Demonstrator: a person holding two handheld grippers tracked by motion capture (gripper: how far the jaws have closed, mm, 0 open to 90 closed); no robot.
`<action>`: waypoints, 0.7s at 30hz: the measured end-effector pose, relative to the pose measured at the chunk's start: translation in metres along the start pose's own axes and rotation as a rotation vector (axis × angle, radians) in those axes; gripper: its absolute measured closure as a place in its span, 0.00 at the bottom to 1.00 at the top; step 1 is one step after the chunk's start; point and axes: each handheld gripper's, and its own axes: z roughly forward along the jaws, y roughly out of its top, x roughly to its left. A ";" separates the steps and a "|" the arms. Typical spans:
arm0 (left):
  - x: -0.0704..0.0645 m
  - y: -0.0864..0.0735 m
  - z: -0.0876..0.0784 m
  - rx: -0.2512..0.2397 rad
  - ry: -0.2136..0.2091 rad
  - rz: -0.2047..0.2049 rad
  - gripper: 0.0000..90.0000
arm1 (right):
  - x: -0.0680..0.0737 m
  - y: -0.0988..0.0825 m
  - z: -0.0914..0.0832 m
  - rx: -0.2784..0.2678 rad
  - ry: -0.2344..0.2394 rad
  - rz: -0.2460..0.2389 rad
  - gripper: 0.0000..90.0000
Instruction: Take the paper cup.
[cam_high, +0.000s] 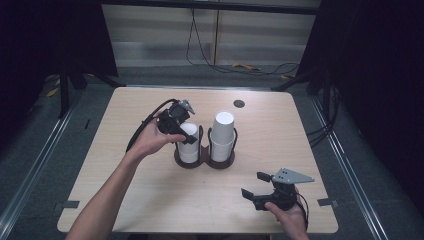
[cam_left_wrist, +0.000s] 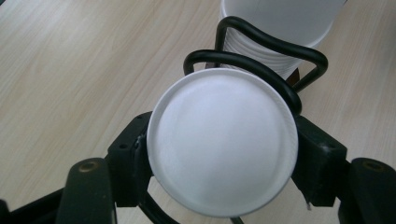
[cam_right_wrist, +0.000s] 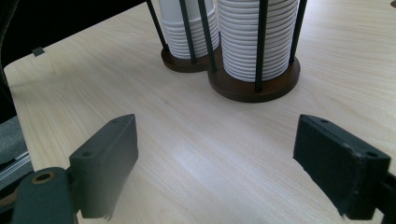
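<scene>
Wooden table (cam_high: 150, 200) is seen beneath the work. Left gripper (cam_high: 176, 125) is clamped on the top cup (cam_left_wrist: 223, 142) of the left stack (cam_high: 188, 145) in the holder (cam_high: 205, 161); right gripper (cam_high: 260, 189) is held released near the front edge.

Your forearms are bare, and each hand carries a black two-jaw gripper with blocky pads, the left gripper (cam_high: 176, 121) trailing a black cable, the right gripper (cam_high: 256, 186) topped by a grey three-cornered plate.
</scene>
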 end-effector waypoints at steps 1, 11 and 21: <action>0.000 0.000 -0.002 0.003 0.000 0.009 0.36 | 0.000 0.000 0.000 0.000 0.000 0.000 0.15; 0.000 0.001 -0.006 -0.011 0.002 0.009 0.37 | 0.000 0.000 0.001 0.000 0.004 0.002 0.15; 0.001 0.005 -0.011 -0.030 -0.020 0.002 0.39 | 0.000 0.000 0.000 -0.002 0.008 0.010 0.15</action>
